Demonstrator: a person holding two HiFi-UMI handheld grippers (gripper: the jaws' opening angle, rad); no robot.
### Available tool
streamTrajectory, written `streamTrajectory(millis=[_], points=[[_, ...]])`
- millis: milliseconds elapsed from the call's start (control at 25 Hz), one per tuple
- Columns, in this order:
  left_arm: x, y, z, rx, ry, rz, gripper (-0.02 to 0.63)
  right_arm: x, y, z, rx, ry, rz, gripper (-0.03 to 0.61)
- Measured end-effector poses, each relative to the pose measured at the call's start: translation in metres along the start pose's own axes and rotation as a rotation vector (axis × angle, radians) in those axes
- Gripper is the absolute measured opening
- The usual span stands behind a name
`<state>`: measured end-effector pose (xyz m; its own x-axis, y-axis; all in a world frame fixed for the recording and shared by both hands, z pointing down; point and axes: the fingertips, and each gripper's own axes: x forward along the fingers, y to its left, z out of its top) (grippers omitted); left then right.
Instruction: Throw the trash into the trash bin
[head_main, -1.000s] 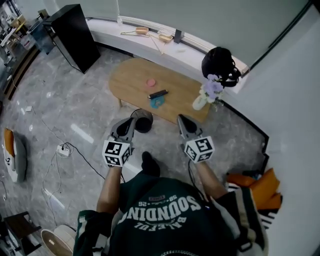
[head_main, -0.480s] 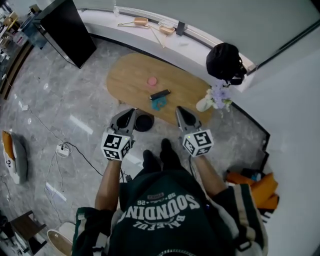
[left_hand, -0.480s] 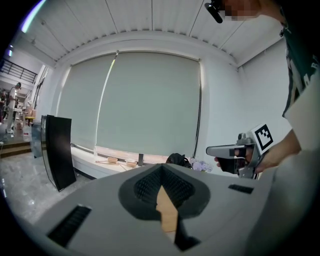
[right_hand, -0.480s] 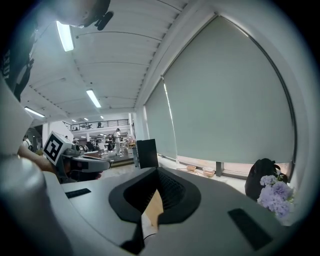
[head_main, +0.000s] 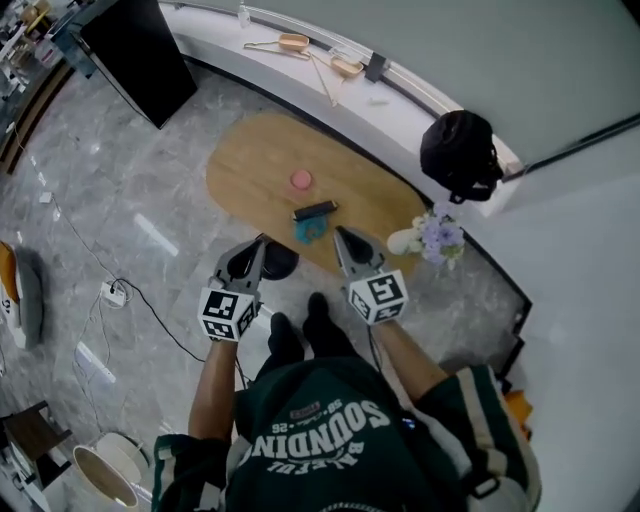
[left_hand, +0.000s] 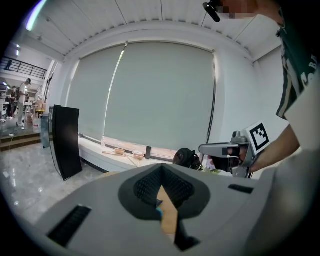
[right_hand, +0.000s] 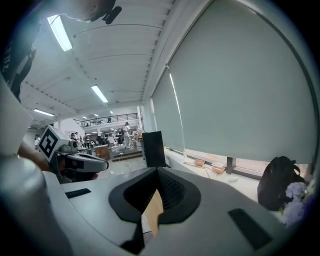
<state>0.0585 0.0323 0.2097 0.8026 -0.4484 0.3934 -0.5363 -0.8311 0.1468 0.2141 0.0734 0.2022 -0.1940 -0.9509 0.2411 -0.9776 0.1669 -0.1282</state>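
Step in hand, as we judge it: the approach, before any pick.

- The counter (head_main: 250, 170) carries all the candidates.
- The bin (head_main: 281, 263) stands on the floor just beside the counter's near edge. In the head view the left hand-held gripper (head_main: 258, 246) half covers it.
- The right hand-held gripper (head_main: 341, 236) points at the near edge. Both are clenched, with nothing between the jaws.
- The remote (head_main: 315, 211) lies just beyond the teal scrap (head_main: 309, 230), which we take for the trash. The scrap sits by the counter's near edge, close beside the right tip.
- A pink piece (head_main: 301, 179) lies further in; we cannot tell what it is.

To do it well:
- Open the right jaws before reaching the scrap.
- Come in low from the near edge so the remote is not nudged, and close on the scrap alone.
- The bin is close, so the carry is short. Release only once over its mouth.

Against a second ago: we stand nearer the counter, with both hand-held grippers further forward. The bin then showed clear between them. The counter items lie as they did.
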Motion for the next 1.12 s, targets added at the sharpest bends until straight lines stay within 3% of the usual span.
streamTrajectory(millis=[440,720,880,1120], points=[[0.064,0.043,-0.022,-0.021,-0.008,0.031,0.0,0.093,-0.032,-0.056,-0.018,0.077,0.089,0.0],[0.099,0.07,-0.071,-0.046,0.007,0.034,0.002,0.129,-0.046,-0.119,-0.023,0.126,0.078,0.0],[0.12,0.077,-0.111,-0.064,0.015,0.015,0.0,0.145,-0.052,-0.181,-0.032,0.196,0.094,0.005],[0.137,0.081,-0.178,-0.12,0.058,0.004,0.0,0.167,-0.041,-0.28,-0.038,0.334,0.121,0.152]])
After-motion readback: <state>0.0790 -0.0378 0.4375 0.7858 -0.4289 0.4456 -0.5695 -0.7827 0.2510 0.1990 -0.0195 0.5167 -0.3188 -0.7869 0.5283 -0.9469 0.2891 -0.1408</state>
